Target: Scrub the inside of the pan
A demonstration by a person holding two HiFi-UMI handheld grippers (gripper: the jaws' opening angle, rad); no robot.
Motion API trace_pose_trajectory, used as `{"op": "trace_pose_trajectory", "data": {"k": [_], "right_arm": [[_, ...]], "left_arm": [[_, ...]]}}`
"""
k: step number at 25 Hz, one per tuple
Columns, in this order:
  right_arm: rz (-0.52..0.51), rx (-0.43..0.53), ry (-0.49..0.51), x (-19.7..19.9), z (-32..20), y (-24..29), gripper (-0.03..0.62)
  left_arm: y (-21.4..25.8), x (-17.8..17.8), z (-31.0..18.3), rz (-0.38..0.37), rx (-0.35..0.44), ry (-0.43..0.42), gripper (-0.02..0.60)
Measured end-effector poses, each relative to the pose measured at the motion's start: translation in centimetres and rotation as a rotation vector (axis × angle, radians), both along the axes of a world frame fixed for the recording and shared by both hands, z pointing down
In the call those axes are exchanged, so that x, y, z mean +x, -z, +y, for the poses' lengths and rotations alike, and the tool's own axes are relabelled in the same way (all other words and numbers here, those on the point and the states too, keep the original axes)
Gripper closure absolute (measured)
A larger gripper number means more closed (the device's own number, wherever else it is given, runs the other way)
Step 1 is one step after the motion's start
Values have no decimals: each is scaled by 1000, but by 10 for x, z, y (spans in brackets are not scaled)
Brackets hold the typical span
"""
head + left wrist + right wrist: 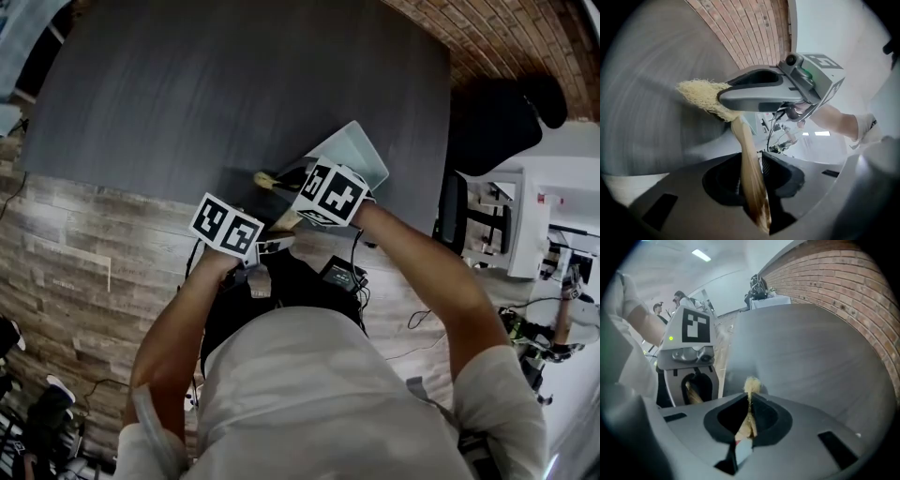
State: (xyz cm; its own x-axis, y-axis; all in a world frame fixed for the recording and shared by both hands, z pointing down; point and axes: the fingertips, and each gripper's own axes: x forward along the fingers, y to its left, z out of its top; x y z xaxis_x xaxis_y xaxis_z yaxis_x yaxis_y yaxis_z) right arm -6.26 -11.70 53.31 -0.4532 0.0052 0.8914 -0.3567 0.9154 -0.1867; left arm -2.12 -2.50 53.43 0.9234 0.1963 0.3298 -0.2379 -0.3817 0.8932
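Handover before scrubbing: right gripper (pixel 749 403) pinches the wooden brush (pixel 742 140) near its bristles, beside the pan (pixel 364 150). The left gripper (pixel 752 164) sits spread, slack around the handle. Next, I judge, bristles go into the pan.

Both arms reach forward from the torso, bare below short sleeves and bent at the elbows, the left arm (pixel 178 319) angling inward and the right arm (pixel 422 272) coming in from the outer side, so that the two grippers meet close together in front of the body. The left gripper (pixel 751 161) lies fairly level, its jaws a little apart with the brush (pixel 750 183) handle leaning loosely between them. The right gripper (pixel 749 401) tilts steeply downward across the front of the left one, its jaws pressed together on the brush just behind the bristle head, the bristles poking out past its tips.
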Motion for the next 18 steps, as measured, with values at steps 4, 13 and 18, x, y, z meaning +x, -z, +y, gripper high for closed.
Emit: {"op": "trace_pose_trajectory", "data": {"k": [4, 13, 18], "right_arm": [[72, 140, 94, 6, -10, -2, 563], [120, 317, 182, 1, -33, -1, 562], [99, 415, 146, -17, -57, 6, 563]], "left_arm": [[-3, 1, -1, -25, -23, 18, 483], [-3, 6, 2, -26, -24, 107, 485], [-3, 7, 3, -33, -20, 132, 485]]}}
